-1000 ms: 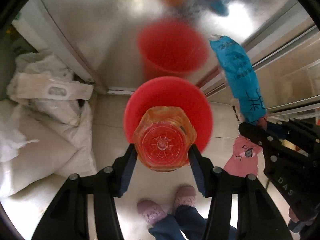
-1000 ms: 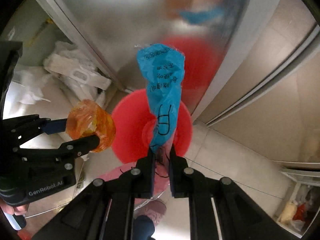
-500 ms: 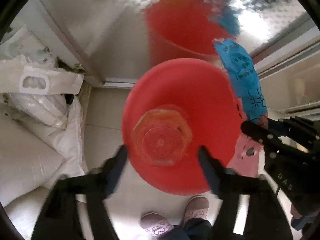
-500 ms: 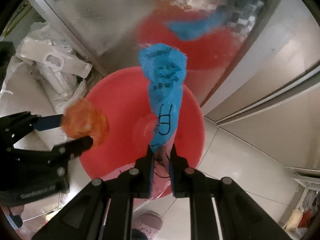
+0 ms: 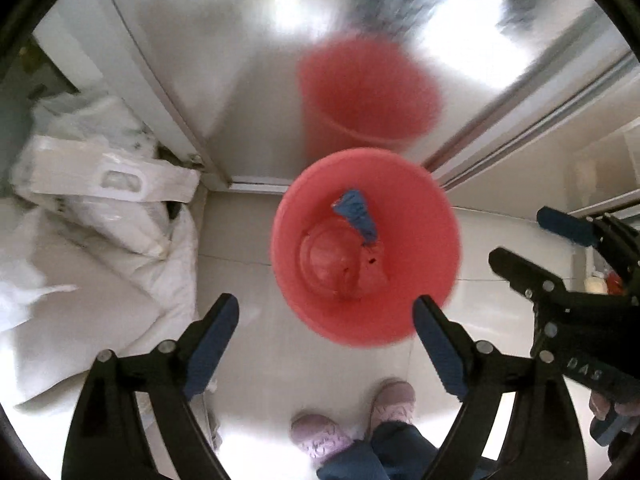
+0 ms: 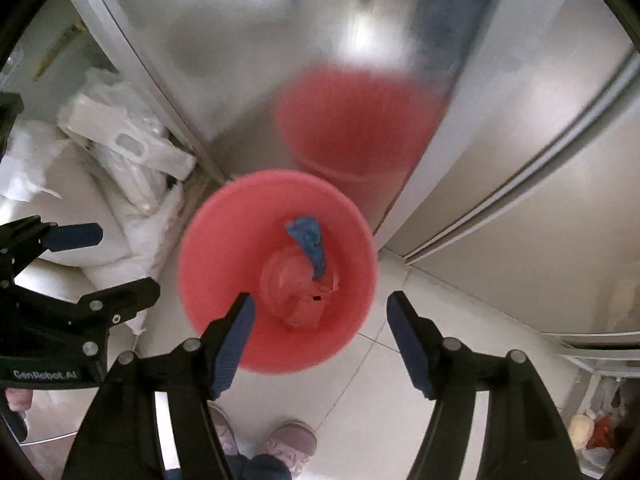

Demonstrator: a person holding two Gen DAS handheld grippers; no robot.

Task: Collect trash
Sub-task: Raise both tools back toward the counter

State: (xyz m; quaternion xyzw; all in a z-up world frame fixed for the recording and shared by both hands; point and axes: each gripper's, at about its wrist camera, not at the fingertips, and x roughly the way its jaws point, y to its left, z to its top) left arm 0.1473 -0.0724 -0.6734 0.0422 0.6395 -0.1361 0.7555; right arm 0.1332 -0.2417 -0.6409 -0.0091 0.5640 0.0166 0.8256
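Observation:
A red bucket (image 5: 424, 216) stands on the pale tiled floor against a shiny metal door; it also shows in the right wrist view (image 6: 224, 236). Inside it lie a blue wrapper (image 5: 356, 214) (image 6: 310, 242) and a clear orange-tinted plastic container (image 5: 326, 256) (image 6: 286, 276). My left gripper (image 5: 325, 317) is open and empty above the bucket's near rim. My right gripper (image 6: 318, 314) is open and empty above the bucket too. Each gripper shows at the edge of the other's view.
White plastic bags and packaging (image 5: 100, 208) (image 6: 120, 152) pile up on the floor left of the bucket. The metal door (image 5: 240, 60) reflects the bucket. The person's slippered feet (image 5: 352, 420) stand just below. Small objects (image 6: 592, 432) sit at the far right.
Both grippers opened. The orange-tinted container dropped from the left gripper and the blue wrapper from the right into the bucket. Both grippers have pulled back from the bucket.

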